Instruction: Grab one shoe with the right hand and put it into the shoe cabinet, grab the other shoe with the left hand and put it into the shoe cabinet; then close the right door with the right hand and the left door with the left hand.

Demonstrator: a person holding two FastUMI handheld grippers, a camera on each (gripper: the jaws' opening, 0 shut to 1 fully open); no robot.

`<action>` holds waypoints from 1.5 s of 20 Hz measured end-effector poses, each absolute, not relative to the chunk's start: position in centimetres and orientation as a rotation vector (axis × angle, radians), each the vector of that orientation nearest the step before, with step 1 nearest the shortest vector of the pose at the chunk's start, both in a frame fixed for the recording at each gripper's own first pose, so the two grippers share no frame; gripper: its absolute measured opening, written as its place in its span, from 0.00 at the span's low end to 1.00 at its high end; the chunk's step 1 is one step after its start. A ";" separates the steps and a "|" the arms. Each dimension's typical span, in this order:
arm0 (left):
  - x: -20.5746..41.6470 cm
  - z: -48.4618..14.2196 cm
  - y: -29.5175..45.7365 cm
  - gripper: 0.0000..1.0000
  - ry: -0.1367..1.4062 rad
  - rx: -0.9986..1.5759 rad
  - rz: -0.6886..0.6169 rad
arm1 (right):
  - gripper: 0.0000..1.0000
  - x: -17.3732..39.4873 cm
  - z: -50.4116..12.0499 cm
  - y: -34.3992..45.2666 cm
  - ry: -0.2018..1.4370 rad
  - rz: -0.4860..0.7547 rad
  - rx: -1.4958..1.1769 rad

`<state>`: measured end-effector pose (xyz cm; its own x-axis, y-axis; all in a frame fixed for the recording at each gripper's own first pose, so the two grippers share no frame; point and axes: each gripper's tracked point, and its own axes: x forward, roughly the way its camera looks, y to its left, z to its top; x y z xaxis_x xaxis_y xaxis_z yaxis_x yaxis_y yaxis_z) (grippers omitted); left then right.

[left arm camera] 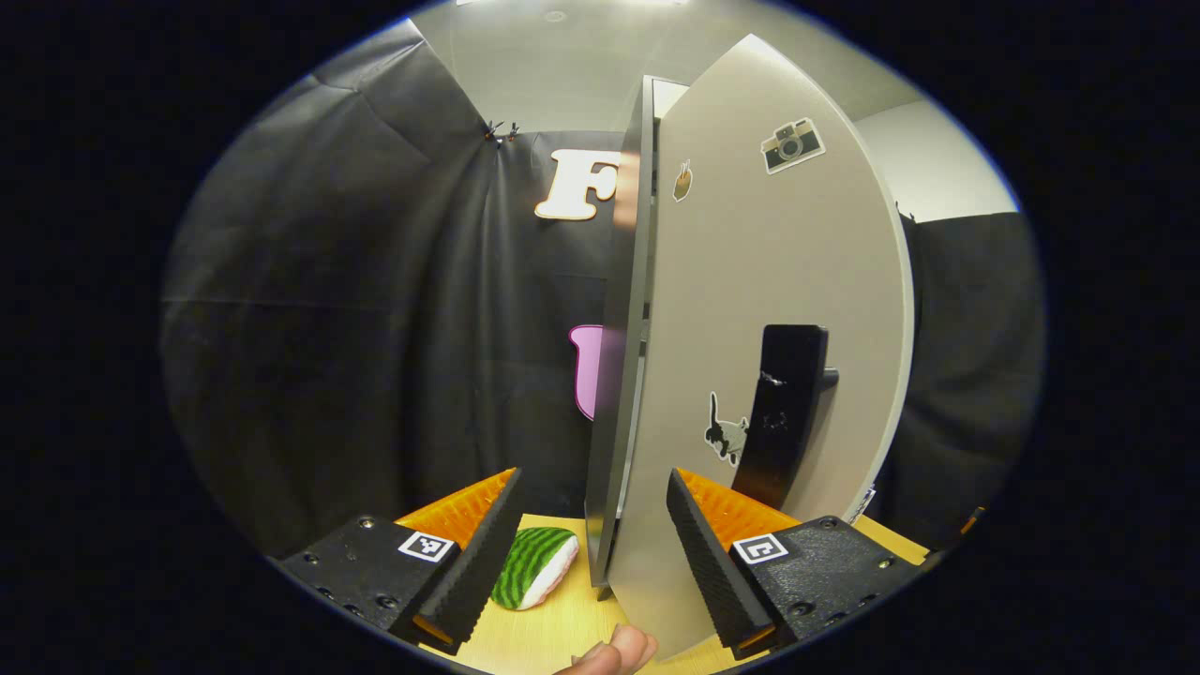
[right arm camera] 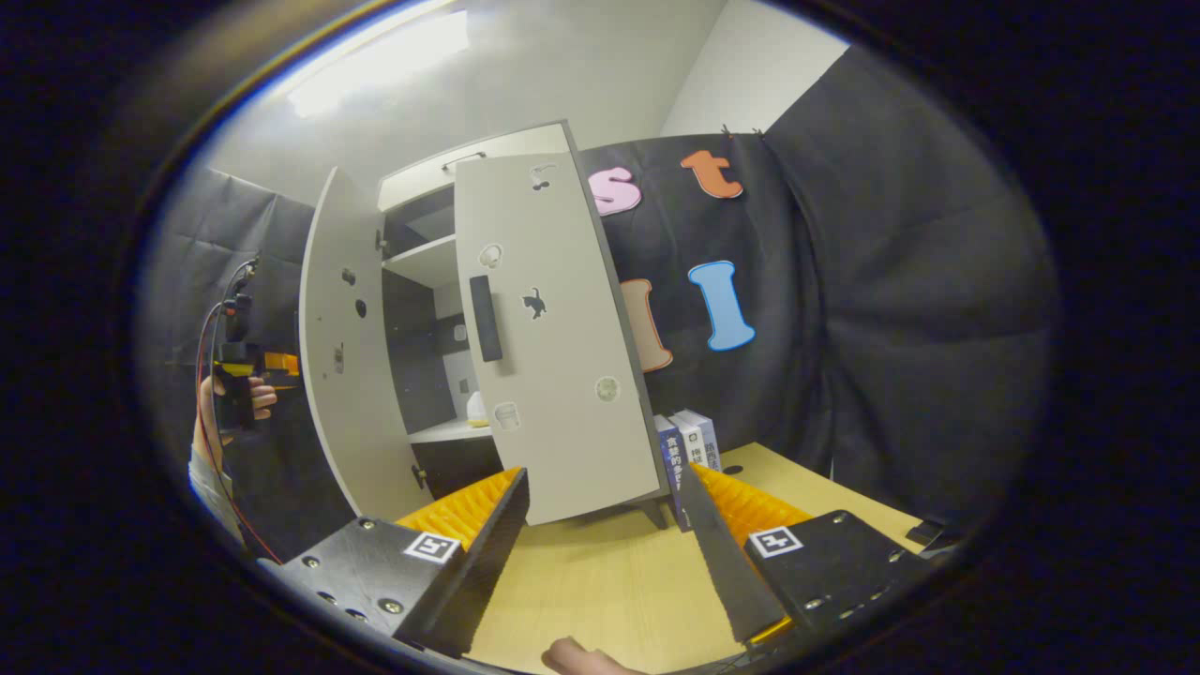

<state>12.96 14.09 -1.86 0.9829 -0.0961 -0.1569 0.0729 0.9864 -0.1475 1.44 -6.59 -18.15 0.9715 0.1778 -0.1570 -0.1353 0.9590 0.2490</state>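
Door-closing phase, judged from layout: both shoe cabinet doors stand open and neither hand-held gripper carries a shoe. In the right gripper view the shoe cabinet [right arm camera: 427, 281] stands at the back of the worktop [right arm camera: 600, 572], its right door [right arm camera: 553, 328] swung out toward the camera, with a dark vertical handle [right arm camera: 484, 319] and a few stickers on its face; the left door [right arm camera: 342, 347] is open on the far side. The right hand-held gripper [right arm camera: 600, 525] has its fingers apart with nothing between them, aimed at the lower edge of the right door but not touching it as far as I can tell. In the left gripper view the left hand-held gripper [left arm camera: 595, 539] is also spread, and the bottom edge of the left door [left arm camera: 769, 309] sits between its fingers; contact on either finger cannot be confirmed. That door's black handle [left arm camera: 783, 412] is just above the right-hand finger. A small green-striped, watermelon-patterned item [left arm camera: 534, 567] lies on the worktop beside the door; it may be a shoe or slipper, but I cannot tell. A pale object on the cabinet's lower shelf [right arm camera: 476, 411] could be one shoe; too small to confirm. Next move, in my judgement: the right gripper pushes the right door shut, then the left does likewise, both needing a steady push on the door face. The cabinet interior is mostly hidden by the doors; books [right arm camera: 689, 441] are partly hidden behind the right door.
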 end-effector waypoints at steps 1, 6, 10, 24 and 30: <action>13.4 -1.8 13.6 0.95 0.165 -0.142 -0.085 | 0.93 1.4 -18.2 -7.1 0.179 0.147 0.238; 15.2 -3.0 10.9 0.93 0.201 -0.127 -0.104 | 0.96 2.0 -17.8 -9.5 0.156 0.055 0.246; 16.1 -3.2 7.8 0.88 0.207 -0.116 -0.137 | 0.95 1.9 -17.4 -10.1 0.145 0.037 0.226; 11.8 -5.4 0.8 0.93 0.197 -0.069 -0.226 | 0.94 1.1 -16.1 -7.9 0.138 0.098 0.160; 7.9 -5.1 1.2 0.93 0.194 -0.118 -0.242 | 0.94 1.1 -15.6 -5.7 0.135 0.125 0.126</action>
